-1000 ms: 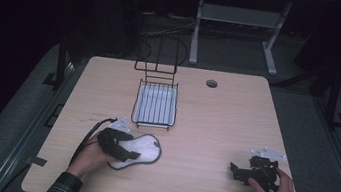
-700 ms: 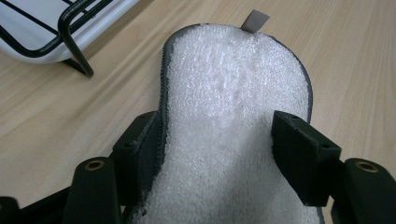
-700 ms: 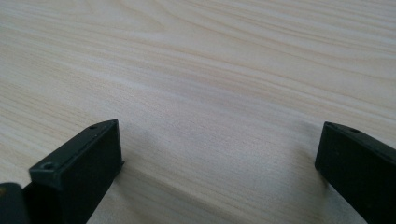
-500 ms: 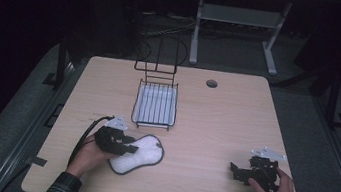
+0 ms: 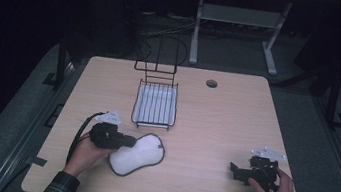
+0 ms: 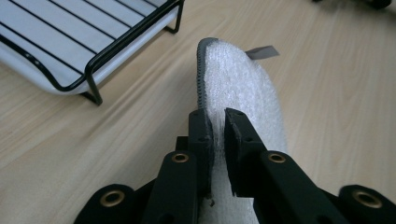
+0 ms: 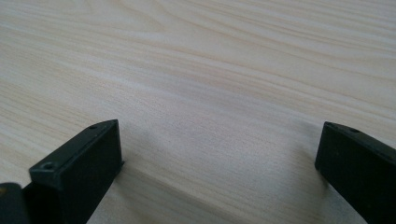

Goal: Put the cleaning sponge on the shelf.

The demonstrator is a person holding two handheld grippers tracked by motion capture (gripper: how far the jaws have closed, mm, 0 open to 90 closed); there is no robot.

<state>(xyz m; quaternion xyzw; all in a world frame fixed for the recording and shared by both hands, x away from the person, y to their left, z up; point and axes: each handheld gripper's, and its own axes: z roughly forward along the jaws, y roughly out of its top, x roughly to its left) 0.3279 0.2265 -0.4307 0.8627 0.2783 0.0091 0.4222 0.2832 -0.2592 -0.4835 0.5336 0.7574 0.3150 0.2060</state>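
Note:
A white peanut-shaped sponge pad (image 5: 138,153) with a grey rim lies on the wooden table at the front left. My left gripper (image 5: 127,141) has just been closing on the pad's left edge. In the left gripper view the pad (image 6: 245,84) stands on edge between the two black jaws, and the left gripper (image 6: 218,122) pinches it. My right gripper (image 5: 233,170) rests on the table at the front right, held by a hand, pointing left. In the right gripper view the right gripper (image 7: 219,151) has its jaws wide open over bare wood, nothing between them.
A black wire rack (image 5: 158,85) over a white tray (image 6: 28,58) stands at the table's middle back, just beyond the pad. A round cable hole (image 5: 211,83) lies at the back right. A metal stand (image 5: 237,22) stands behind the table on the dark floor.
The left gripper has drawn back to the left off the pad's middle and closed on its left edge. The right hand and gripper have stayed put.

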